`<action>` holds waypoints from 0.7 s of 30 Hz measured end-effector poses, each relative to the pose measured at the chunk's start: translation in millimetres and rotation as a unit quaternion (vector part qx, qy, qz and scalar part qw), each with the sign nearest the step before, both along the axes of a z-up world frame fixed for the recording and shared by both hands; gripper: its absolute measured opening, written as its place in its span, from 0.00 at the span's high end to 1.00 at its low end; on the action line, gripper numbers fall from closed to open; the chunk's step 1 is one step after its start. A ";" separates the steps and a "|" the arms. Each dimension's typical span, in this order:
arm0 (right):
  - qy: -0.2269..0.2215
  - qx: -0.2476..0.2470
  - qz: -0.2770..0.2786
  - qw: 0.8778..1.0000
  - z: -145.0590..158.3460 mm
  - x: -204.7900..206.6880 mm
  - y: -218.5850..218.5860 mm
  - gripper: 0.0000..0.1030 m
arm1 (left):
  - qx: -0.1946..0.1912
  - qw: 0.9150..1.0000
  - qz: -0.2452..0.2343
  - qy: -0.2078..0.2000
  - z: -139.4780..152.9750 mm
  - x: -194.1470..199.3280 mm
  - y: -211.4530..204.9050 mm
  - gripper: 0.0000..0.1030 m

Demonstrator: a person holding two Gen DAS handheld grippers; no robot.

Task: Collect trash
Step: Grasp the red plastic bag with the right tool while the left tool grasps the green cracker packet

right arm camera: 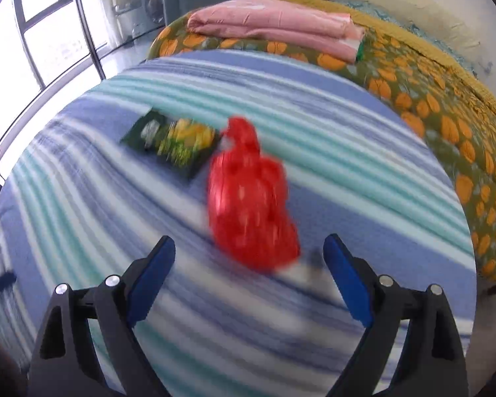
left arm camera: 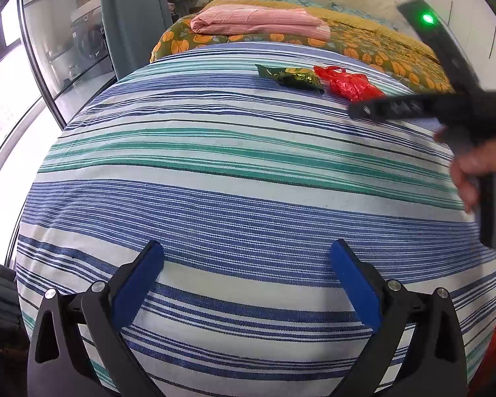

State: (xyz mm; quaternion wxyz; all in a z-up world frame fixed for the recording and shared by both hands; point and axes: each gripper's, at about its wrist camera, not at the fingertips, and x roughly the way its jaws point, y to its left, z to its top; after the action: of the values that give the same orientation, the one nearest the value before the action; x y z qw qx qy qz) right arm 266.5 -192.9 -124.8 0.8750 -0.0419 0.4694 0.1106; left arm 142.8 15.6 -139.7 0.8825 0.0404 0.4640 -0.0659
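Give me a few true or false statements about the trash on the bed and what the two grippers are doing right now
1. The red plastic bag lies on the striped sheet. True.
2. The right gripper is shut on the bag. False: it is open, holding nothing.
3. The green wrapper lies beside the bag. True.
4. The left gripper holds the wrapper. False: it is open and empty.
5. The folded pink blanket lies on the striped sheet. False: it lies on the floral cover.

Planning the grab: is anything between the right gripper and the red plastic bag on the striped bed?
Nothing visible. The right gripper is open, with the red plastic bag just ahead on the striped sheet; the green wrapper lies beyond it.
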 end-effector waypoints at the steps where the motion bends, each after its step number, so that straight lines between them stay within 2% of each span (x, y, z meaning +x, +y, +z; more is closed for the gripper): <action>1: -0.005 0.006 -0.004 1.000 0.7 3.9 -1.1 0.16 | 0.000 1.000 0.000 0.000 0.0 0.0 -0.1 0.04; 2: -0.009 0.014 -0.006 1.000 1.9 5.7 -3.3 0.24 | 0.000 1.000 0.000 0.000 0.0 0.3 0.1 0.04; 3: -0.012 0.017 -0.007 1.000 3.1 5.6 -4.7 0.50 | 0.000 1.000 0.000 0.000 0.0 0.3 0.1 0.04; 4: -0.016 0.014 -0.012 1.000 4.3 4.7 -6.6 0.55 | 0.000 1.000 0.000 0.000 0.0 0.3 0.1 0.04; 6: -0.023 0.011 -0.022 0.999 6.4 1.8 -11.3 0.58 | 0.000 1.000 0.000 0.000 0.0 0.4 0.1 0.04; 11: -0.029 -0.021 -0.055 0.998 13.2 -25.5 -39.0 0.57 | 0.000 1.000 -0.001 0.000 -0.1 0.4 0.1 0.04; 15: -0.029 -0.031 -0.051 0.998 14.9 -61.9 -56.4 0.57 | 0.000 1.000 -0.001 0.000 -0.1 0.5 0.2 0.04; 17: -0.030 -0.029 -0.051 0.998 13.7 -78.5 -59.8 0.49 | 0.000 1.000 -0.001 0.000 0.0 0.3 0.2 0.04; 18: -0.032 -0.027 -0.052 0.998 13.5 -82.6 -60.4 0.36 | -0.001 1.000 -0.001 0.000 0.0 0.3 0.2 0.04; 19: -0.037 -0.022 -0.055 0.998 12.9 -89.2 -61.2 0.28 | -0.002 1.000 -0.001 0.000 0.1 0.1 0.4 0.04; 21: -0.040 -0.010 -0.056 0.998 8.5 -101.2 -60.3 0.25 | 0.000 1.000 -0.003 0.000 -0.1 0.8 0.2 0.04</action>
State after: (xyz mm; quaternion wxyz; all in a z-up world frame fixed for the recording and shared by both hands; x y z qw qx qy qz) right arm 165.3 -253.2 -116.3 0.8974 -0.0292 0.4369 0.0549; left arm 143.6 15.8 -139.9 0.8824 0.0420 0.4636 -0.0682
